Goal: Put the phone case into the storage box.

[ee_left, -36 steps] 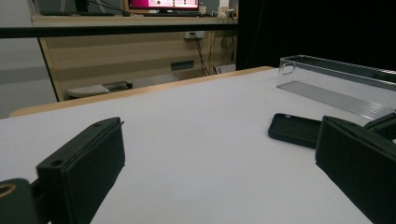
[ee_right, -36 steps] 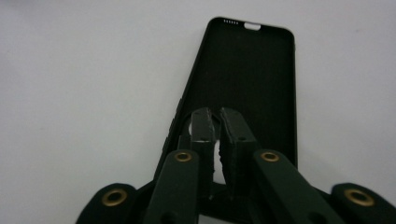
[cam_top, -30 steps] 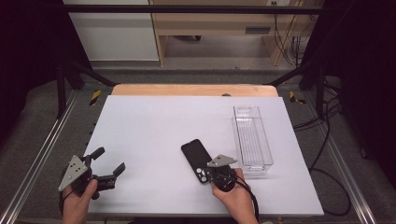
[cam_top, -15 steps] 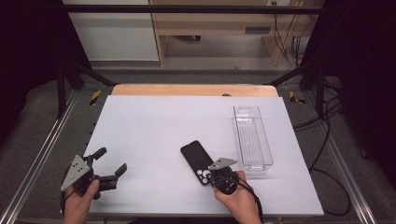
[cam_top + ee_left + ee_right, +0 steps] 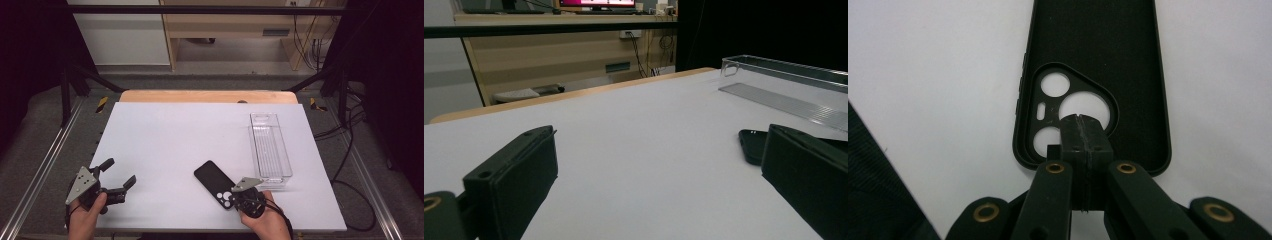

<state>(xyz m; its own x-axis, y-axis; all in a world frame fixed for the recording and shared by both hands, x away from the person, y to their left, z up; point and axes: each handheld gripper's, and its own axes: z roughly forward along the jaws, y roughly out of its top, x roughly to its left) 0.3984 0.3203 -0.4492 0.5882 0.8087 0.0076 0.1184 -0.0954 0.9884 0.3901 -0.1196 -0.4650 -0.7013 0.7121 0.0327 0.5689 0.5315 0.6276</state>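
A black phone case (image 5: 214,181) lies flat on the white table, its camera cutout toward the near edge. My right gripper (image 5: 234,196) is at that end of it. In the right gripper view the jaws are pressed together, and the right gripper's tips (image 5: 1081,121) rest over the large round hole in the phone case (image 5: 1093,50). Nothing is between them. My left gripper (image 5: 119,172) is held at the table's near left corner, open and empty. In the left gripper view, the left gripper (image 5: 659,175) looks across the table toward the phone case (image 5: 751,145).
A clear plastic tray (image 5: 270,147) stands empty along the right side of the table, just beyond the case; the same tray (image 5: 784,82) is in the left gripper view. The table's metal frame rails run along both sides. A wooden strip edges the far side.
My right hand has drawn back toward the near edge, and the phone case appears to have slid a little that way with it. The left gripper has stayed put.
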